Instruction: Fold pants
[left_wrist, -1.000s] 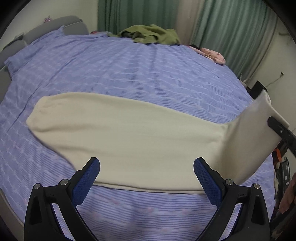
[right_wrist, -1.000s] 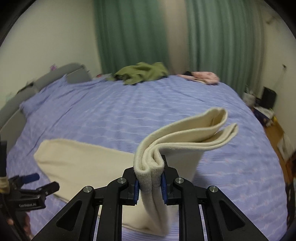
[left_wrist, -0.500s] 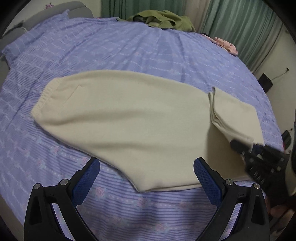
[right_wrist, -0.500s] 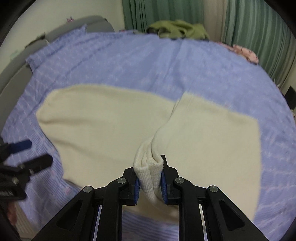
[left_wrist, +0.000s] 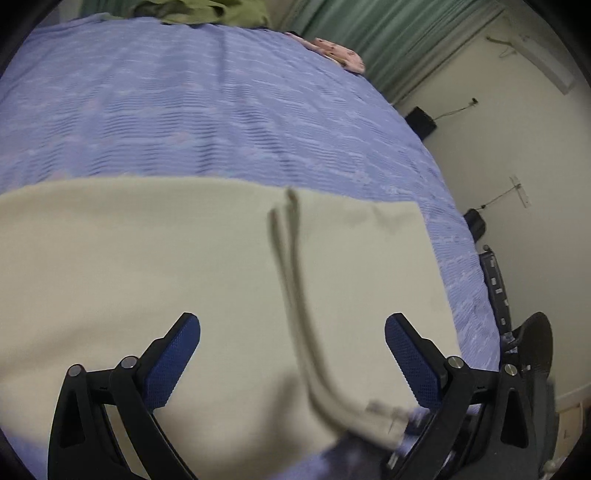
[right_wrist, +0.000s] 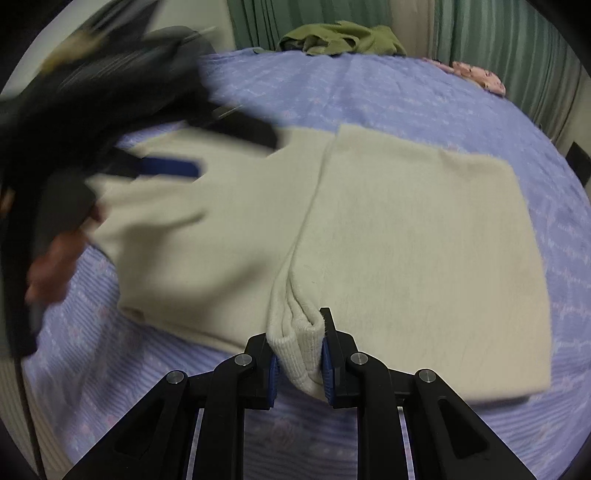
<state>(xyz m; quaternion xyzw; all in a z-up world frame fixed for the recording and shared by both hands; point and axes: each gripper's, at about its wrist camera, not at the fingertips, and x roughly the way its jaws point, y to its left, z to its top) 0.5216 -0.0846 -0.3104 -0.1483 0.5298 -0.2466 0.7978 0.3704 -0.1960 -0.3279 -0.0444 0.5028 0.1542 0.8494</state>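
My right gripper (right_wrist: 298, 349) pinched the ribbed cuff of the cream pants (right_wrist: 406, 236), which lay folded over themselves near the bed's (right_wrist: 369, 92) front edge. My left gripper (left_wrist: 291, 354) hung above the cloth with its jaws spread wide, just closing a little, apparently touching nothing, though blur hid much there.

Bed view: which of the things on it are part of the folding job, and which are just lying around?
In the job:
- cream pants, leg end folded over
- right gripper, shut on the ribbed cuff
- left gripper, open above the pants

Lying about:
- olive green garment, at the far edge of the bed
- pink patterned cloth, at the far right edge
- purple bedspread
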